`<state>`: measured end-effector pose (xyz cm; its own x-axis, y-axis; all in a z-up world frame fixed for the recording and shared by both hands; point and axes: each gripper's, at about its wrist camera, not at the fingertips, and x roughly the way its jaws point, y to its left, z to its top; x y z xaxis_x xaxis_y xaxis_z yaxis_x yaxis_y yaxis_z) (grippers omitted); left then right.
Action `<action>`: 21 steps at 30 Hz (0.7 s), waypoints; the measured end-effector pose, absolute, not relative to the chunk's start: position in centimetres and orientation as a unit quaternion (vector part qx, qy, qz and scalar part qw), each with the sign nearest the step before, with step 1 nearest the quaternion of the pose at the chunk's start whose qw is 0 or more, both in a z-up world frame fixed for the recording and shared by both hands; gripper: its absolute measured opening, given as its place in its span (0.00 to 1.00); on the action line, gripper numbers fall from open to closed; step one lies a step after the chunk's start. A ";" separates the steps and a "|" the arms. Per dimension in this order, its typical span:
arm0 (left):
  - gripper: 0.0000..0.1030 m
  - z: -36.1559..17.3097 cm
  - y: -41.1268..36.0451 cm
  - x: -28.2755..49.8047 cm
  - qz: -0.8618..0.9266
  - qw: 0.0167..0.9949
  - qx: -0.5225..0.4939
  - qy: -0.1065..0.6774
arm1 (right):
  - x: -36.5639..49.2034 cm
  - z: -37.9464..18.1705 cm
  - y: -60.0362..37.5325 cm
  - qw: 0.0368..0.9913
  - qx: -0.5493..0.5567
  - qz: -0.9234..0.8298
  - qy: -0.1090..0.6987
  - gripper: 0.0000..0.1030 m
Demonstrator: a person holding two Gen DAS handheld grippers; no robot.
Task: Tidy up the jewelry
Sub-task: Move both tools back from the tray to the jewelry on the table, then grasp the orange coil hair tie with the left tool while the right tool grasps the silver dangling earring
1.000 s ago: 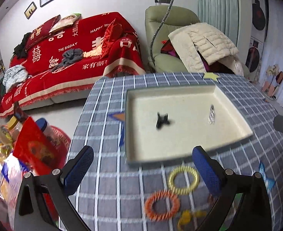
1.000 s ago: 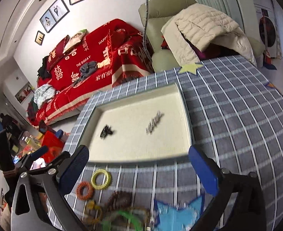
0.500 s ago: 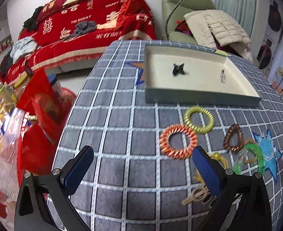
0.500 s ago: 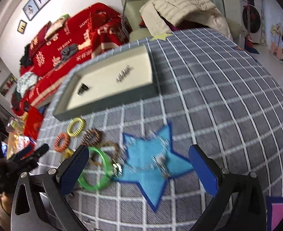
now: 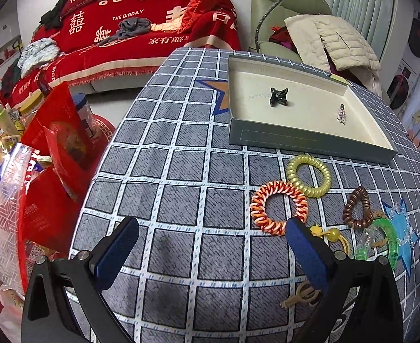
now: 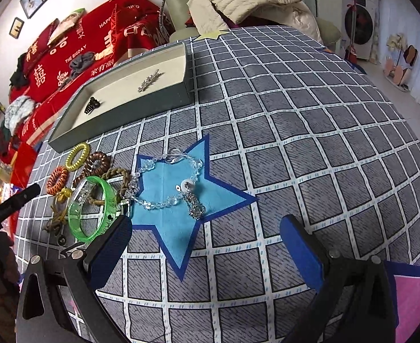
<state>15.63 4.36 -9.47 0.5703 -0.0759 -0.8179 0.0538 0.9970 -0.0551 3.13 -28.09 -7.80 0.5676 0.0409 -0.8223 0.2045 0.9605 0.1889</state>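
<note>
While both tools hang spread and empty over the checked bench, the left tool sits near the orange coil tie, and the right tool near the crystal bracelet on the blue star. Farther off, the tray holds a black claw clip and a sparkly hairpin.

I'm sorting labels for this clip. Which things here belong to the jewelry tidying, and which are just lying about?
Part of the job:
tray
black claw clip
sparkly hair clip
yellow coil tie
orange coil tie
brown coil tie
green bangle
crystal bracelet

Just lying about:
red blanket
puffer jacket
red bags
</note>
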 end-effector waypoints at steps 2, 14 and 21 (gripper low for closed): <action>1.00 -9.7 4.2 15.9 -0.038 0.885 -0.008 0.463 | 3.5 -7.8 -27.7 0.875 0.123 -0.045 0.466 0.90; 1.00 -10.4 2.5 17.0 -0.059 0.882 0.020 0.467 | 4.9 -8.5 -25.4 0.879 0.040 -0.033 0.474 0.63; 0.98 -10.1 1.3 17.3 -0.089 0.881 0.031 0.465 | 5.0 -8.4 -24.9 0.880 0.012 -0.022 0.474 0.47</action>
<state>17.26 1.35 -10.11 0.5527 -0.1276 -0.8235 0.1850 0.9823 -0.0281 5.00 -24.89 -8.40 0.5495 -0.0277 -0.8350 0.0495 0.9988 -0.0005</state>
